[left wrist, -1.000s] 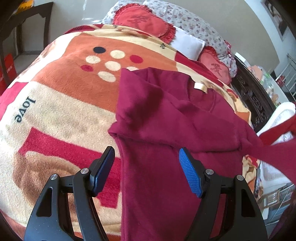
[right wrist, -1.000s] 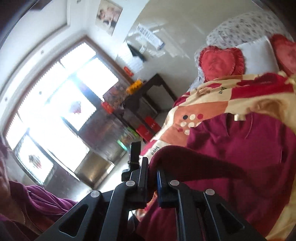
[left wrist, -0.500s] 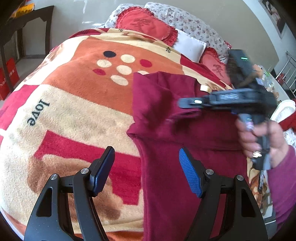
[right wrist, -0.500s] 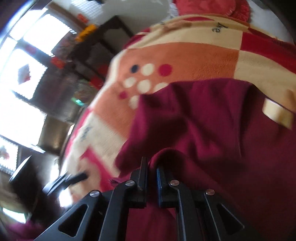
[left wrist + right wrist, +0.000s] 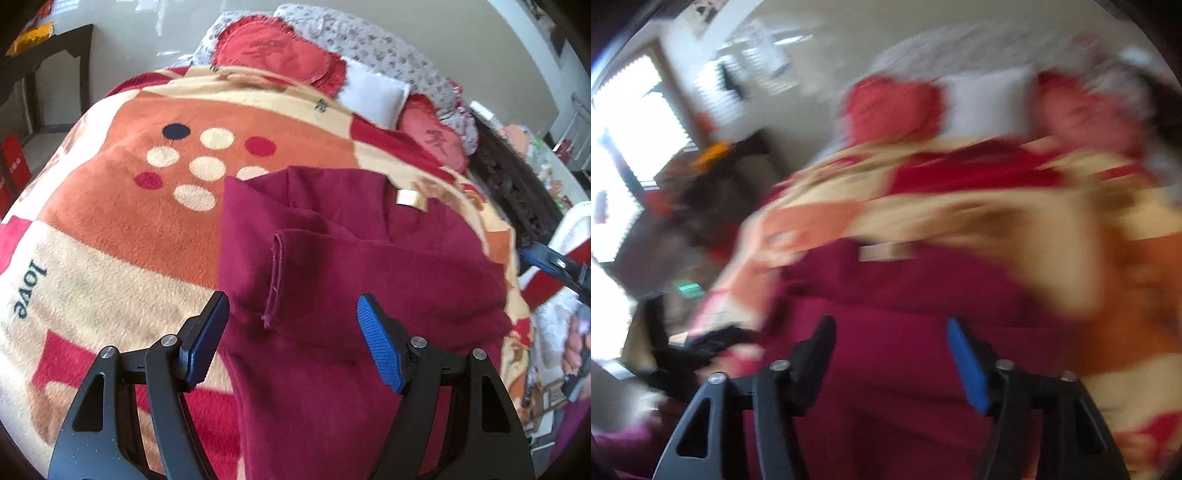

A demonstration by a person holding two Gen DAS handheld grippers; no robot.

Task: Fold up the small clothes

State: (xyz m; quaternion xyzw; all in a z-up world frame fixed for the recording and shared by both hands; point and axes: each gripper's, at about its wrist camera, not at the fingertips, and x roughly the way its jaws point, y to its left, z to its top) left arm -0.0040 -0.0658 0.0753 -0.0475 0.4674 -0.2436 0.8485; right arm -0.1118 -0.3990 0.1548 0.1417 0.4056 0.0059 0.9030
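Note:
A maroon sweatshirt (image 5: 343, 280) lies flat on the patterned blanket (image 5: 110, 221), collar and tan neck label (image 5: 410, 199) toward the pillows. Its right sleeve (image 5: 369, 258) is folded across the chest, with the cuff (image 5: 275, 273) ending near the garment's left edge. My left gripper (image 5: 291, 338) is open and empty, just above the sweatshirt's left side below the cuff. My right gripper (image 5: 890, 350) is open and empty over the sweatshirt (image 5: 905, 295); that view is blurred. Its tip also shows in the left wrist view (image 5: 546, 258) at the right edge.
Red heart pillows (image 5: 277, 51) and a white pillow (image 5: 373, 98) lie at the bed's head. A dark carved bed frame (image 5: 513, 184) and white cloth run along the right side. A dark wooden table (image 5: 44, 55) stands at far left. The blanket's left half carries nothing.
My right gripper carried the sleeve across the chest, let it go and opened, then pulled back to the right. My left gripper stayed open, shifting slightly.

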